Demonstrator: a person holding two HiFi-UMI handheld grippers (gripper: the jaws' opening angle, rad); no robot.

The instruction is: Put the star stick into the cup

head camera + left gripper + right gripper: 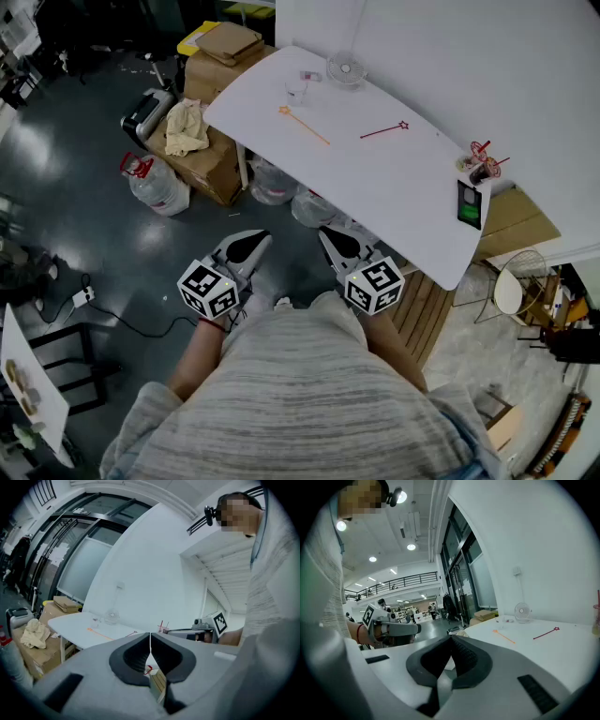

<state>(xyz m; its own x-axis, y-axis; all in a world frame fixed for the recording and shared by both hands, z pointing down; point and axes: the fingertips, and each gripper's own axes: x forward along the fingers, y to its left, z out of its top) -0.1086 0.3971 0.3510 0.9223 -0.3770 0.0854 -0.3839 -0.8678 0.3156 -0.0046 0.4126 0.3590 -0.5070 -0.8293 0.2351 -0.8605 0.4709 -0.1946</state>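
Observation:
On the white table [375,187] lie two star sticks: an orange one [302,125] at the far side and a red one [384,130] to its right. A small clear cup [296,91] stands just beyond the orange stick. Both grippers are held in front of the person, short of the table's near edge. My left gripper [256,241] and right gripper [327,236] are shut with nothing between the jaws. The left gripper view shows the orange stick [99,633] and cup [96,620] far off. In the right gripper view, both the orange stick [504,636] and red stick [546,633] appear.
A small fan [345,71] stands by the cup. A cup of red sticks [481,167] and a green-lit device [468,204] sit at the table's right end. Cardboard boxes [208,155], a cloth [186,127] and a water jug [155,185] crowd the floor left of the table.

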